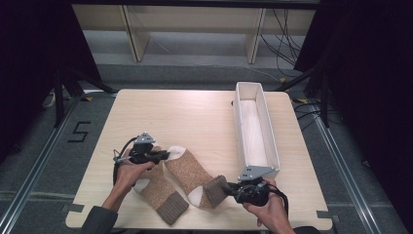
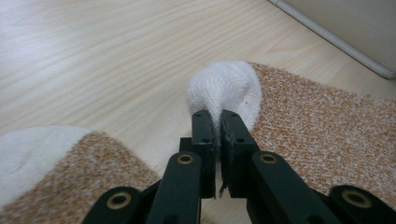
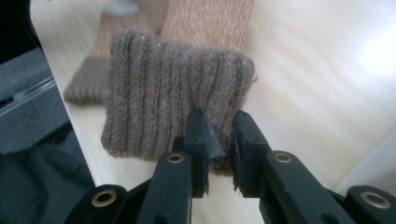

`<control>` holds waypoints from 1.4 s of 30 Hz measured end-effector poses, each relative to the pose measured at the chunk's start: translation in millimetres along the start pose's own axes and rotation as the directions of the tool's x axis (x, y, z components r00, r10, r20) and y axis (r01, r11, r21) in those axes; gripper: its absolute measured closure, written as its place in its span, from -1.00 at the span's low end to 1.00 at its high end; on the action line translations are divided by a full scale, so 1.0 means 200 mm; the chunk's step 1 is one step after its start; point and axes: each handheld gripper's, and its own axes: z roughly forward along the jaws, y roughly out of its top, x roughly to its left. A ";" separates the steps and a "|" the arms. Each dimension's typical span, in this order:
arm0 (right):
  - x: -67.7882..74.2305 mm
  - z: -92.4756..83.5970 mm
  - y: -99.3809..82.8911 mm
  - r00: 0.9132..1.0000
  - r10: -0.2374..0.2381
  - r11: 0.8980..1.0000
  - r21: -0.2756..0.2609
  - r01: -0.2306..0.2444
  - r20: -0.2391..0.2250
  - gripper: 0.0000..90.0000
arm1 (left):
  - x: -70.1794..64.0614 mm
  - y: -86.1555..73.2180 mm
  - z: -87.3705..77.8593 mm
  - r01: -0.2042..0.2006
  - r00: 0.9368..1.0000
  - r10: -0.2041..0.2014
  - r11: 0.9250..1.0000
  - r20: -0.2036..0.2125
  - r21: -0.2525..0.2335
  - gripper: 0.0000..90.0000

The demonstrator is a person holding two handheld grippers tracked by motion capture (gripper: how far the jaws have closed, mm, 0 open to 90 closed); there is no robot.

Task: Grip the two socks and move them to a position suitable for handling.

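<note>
On the floor left of the table [image 1: 204, 109] a black "5" [image 1: 79, 131] is marked; no other writing can be read. Two brown speckled socks lie near the table's front edge. The left gripper [image 1: 163, 156] is clamped on the white toe [image 2: 226, 88] of the right sock [image 1: 192, 173], with the left sock [image 1: 158, 192] just beside it. The right gripper [image 1: 228, 190] pinches the ribbed grey-brown cuff [image 3: 173, 109] of that same right sock. A long white tray [image 1: 270, 141] stands along the table's right side, near the right gripper.
</note>
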 end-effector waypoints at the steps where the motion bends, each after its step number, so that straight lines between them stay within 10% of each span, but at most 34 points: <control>1: 0.00 0.00 -0.01 1.000 0.021 1.000 0.015 -0.021 -0.003 0.70 | 0.00 0.00 0.01 -0.005 1.000 0.005 1.000 -0.006 0.001 0.88; 14: -0.03 -0.08 -0.08 0.999 0.001 0.997 0.078 -0.005 0.047 0.58 | 0.04 -0.03 0.01 0.030 0.999 -0.030 1.000 -0.026 -0.001 0.87; 17: -0.03 -0.14 -0.12 0.996 0.065 0.993 0.092 -0.071 0.066 0.58 | 0.04 -0.04 0.02 0.034 0.999 -0.034 0.999 -0.025 -0.002 0.87; 23: -0.07 -0.21 -0.14 0.996 0.044 0.998 0.040 -0.047 0.078 0.51 | 0.04 -0.04 0.02 0.039 0.999 -0.039 0.999 -0.017 -0.015 0.86; 37: -0.08 -0.07 -0.13 0.991 0.002 0.993 0.117 -0.018 0.132 0.22 | 0.06 -0.02 -0.01 0.084 0.996 -0.084 0.996 -0.009 -0.015 0.47; 42: -0.08 -0.06 -0.13 0.991 0.007 0.992 0.125 -0.024 0.131 0.18 | 0.05 -0.02 -0.01 0.074 0.997 -0.071 0.995 -0.037 0.070 0.31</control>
